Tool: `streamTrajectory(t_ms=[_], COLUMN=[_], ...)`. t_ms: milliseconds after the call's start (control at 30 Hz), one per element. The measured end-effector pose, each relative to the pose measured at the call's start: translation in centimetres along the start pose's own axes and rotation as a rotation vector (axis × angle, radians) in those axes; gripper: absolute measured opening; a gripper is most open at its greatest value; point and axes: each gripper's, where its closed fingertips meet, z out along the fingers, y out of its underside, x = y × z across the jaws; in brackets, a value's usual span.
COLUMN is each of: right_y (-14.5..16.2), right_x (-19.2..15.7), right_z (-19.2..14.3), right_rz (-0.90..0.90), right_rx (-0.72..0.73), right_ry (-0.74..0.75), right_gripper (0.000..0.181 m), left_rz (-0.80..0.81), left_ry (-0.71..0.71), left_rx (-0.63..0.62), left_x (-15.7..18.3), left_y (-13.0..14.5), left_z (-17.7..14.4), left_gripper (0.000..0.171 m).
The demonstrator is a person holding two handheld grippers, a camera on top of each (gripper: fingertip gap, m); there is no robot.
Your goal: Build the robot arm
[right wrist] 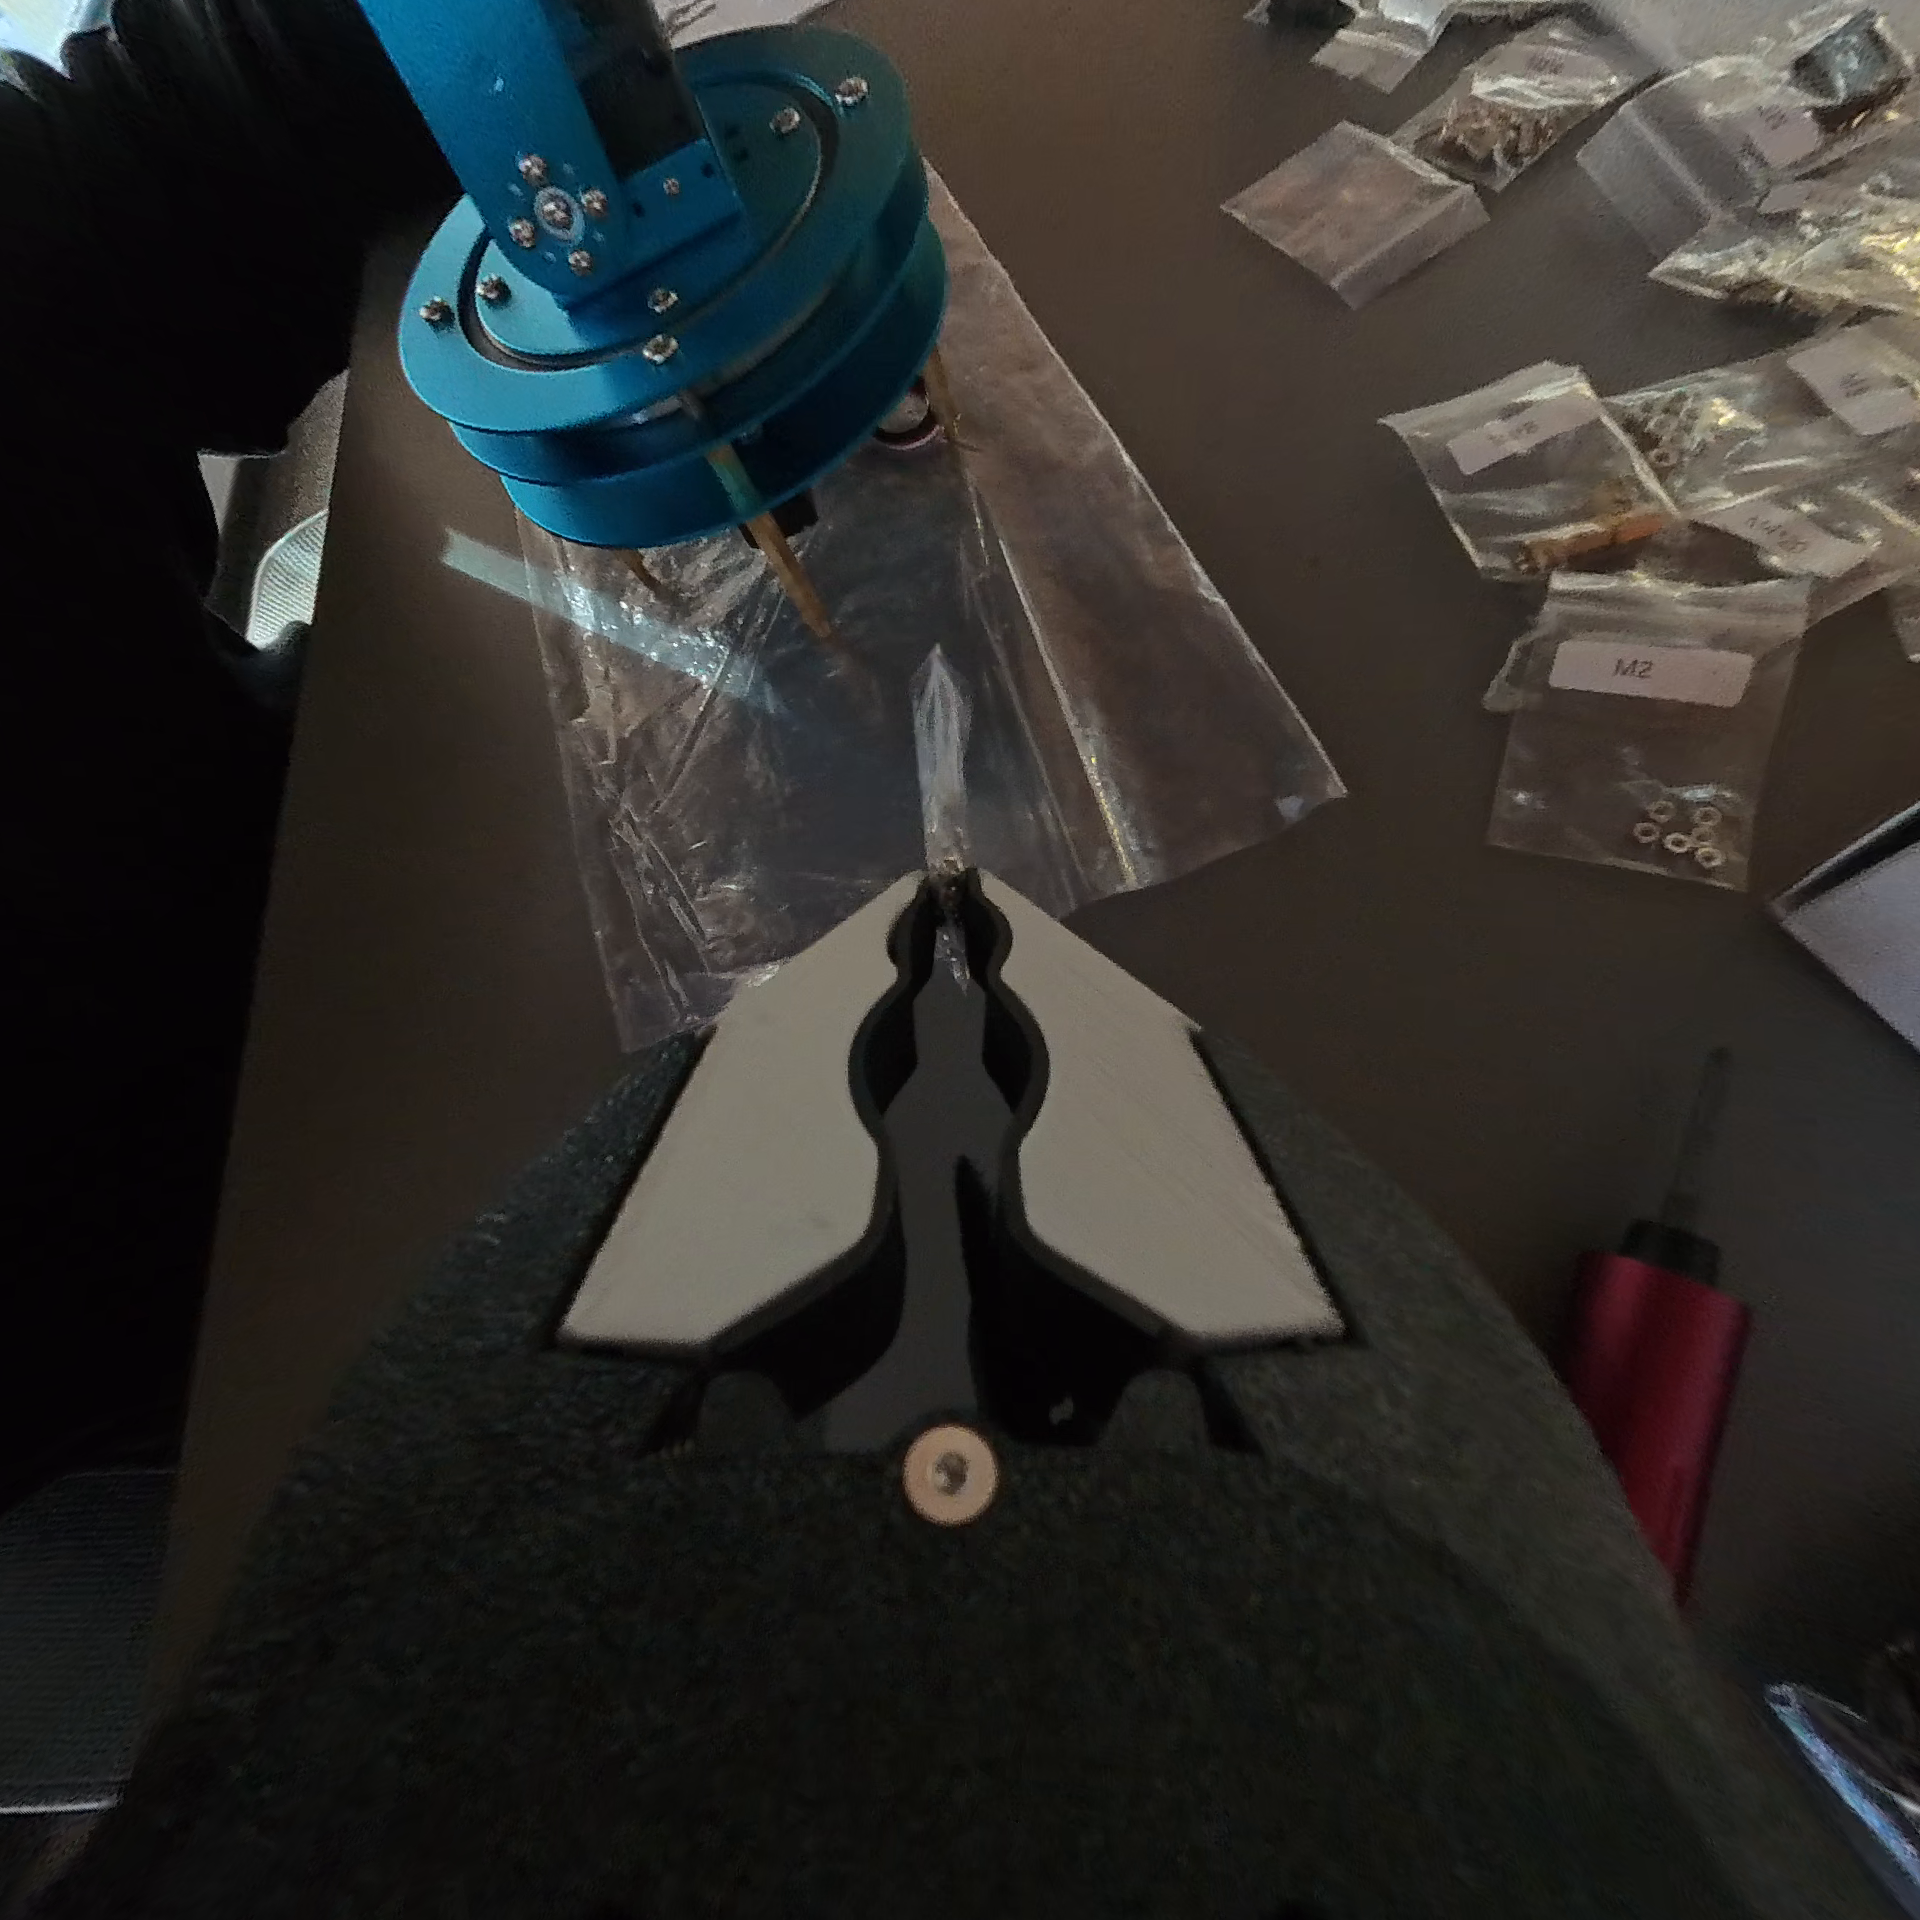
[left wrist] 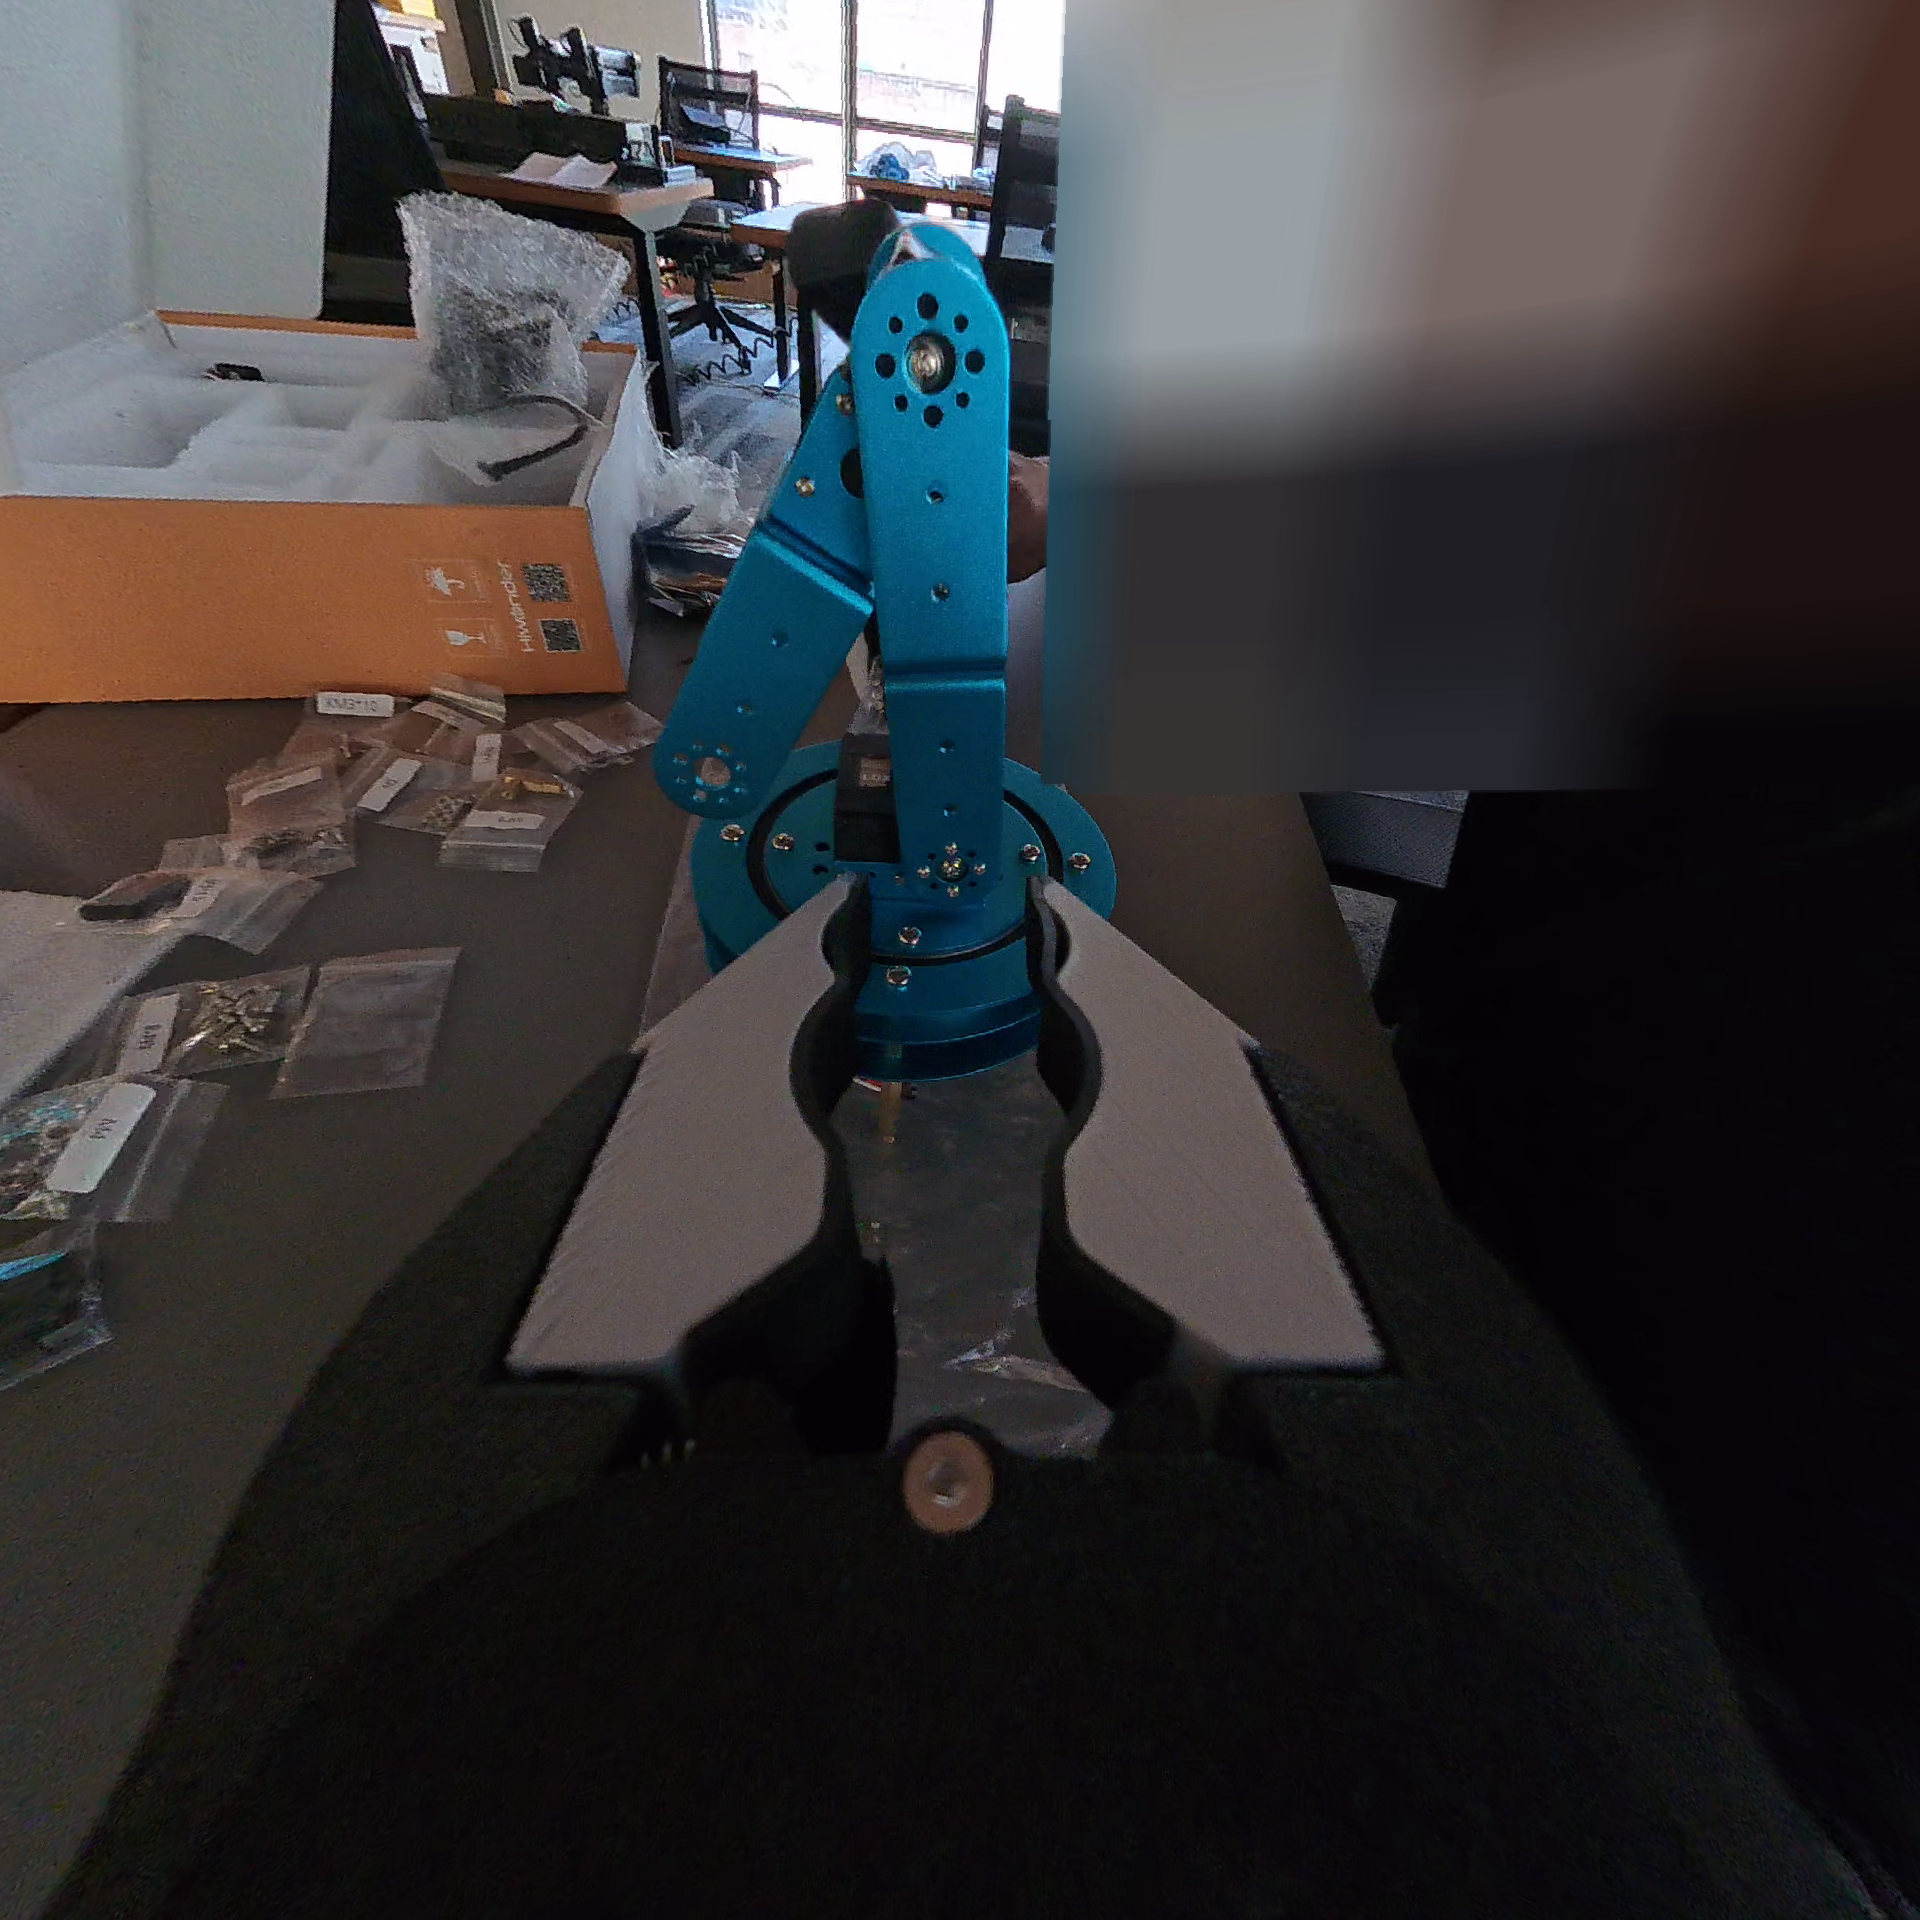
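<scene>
Two grippers over one dark table (right wrist: 416,883). Right gripper (right wrist: 948,883): claw together, clamped on a raised crease of the clear plastic bag (right wrist: 1091,623), which is spread flat toward 12 o'clock. Standing on that same bag at 11 o'clock, on thin brass standoffs (right wrist: 800,592): the round base (right wrist: 665,416) of a blue robot arm (left wrist: 935,520), tall and folded over at the top. Left gripper (left wrist: 940,894): claw apart, tips flanking the base at 12 o'clock; cannot tell whether touching or just short. Likely trouble: any tug on the crease, dragging the film under the standoffs and rocking or toppling a top-heavy arm not firmly held. Close at 9 o'clock in the right wrist view, the table edge, so little margin for a slide that way. Possibly also slipping or tearing of the film, thin and glossy between narrow tips. Less exposed: labelled packets of small hardware (right wrist: 1621,748) at 2 o'clock, red-handled screwdriver (right wrist: 1657,1382) at 4 o'clock, both apart from the bag; open orange box (left wrist: 260,592) at 10 o'clock in the left wrist view, well apart.
</scene>
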Motion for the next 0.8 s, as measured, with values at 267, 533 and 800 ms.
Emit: streamTrajectory(t_ms=[267,533,800], right_y=[0.4,0.7,0.6], right_x=[0.3,-0.3,-0.1], right_z=[-0.4,-0.1,-0.2], right_rz=[-0.034,-0.037,-0.039], right_rx=[-0.021,-0.024,-0.023], right_ry=[0.033,0.003,0.015], right_gripper=[0.004,0.004,0.004], left_rz=[0.018,0.016,0.029], left_ry=[-0.022,-0.023,-0.042], left_rx=[-0.01,-0.031,-0.03], left_x=[-0.1,0.0,-0.2], left_y=[0.0,0.5,0.2], left_z=[0.0,0.5,0.2], left_gripper=[0.028,0.028,0.028])
